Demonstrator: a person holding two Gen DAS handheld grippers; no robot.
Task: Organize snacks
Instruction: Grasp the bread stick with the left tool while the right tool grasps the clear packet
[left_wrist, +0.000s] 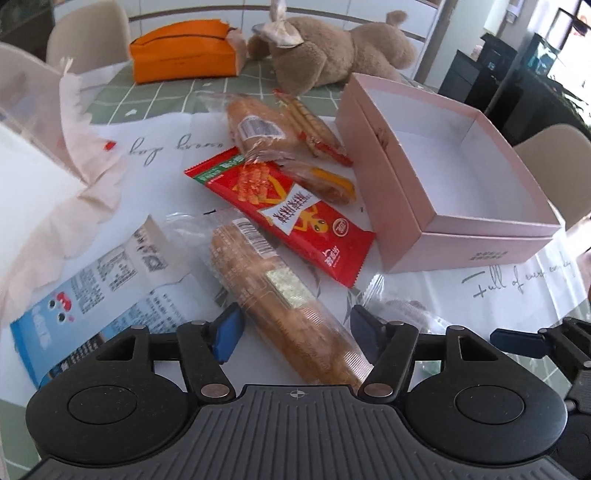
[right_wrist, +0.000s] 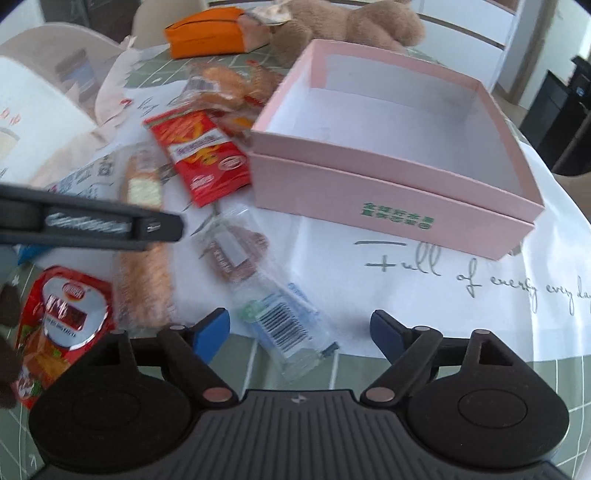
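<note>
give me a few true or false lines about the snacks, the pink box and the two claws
1. The pink box holds no snacks yet. True.
2. The left claw is clamped on the red snack packet. False: it stands open around a long wrapped bread.
3. The right claw is open over a clear packet. True.
4. The plush toy sits inside the box. False: it lies on the table behind it.

Cream chairs around the table, dark cabinets beside a bright window.
</note>
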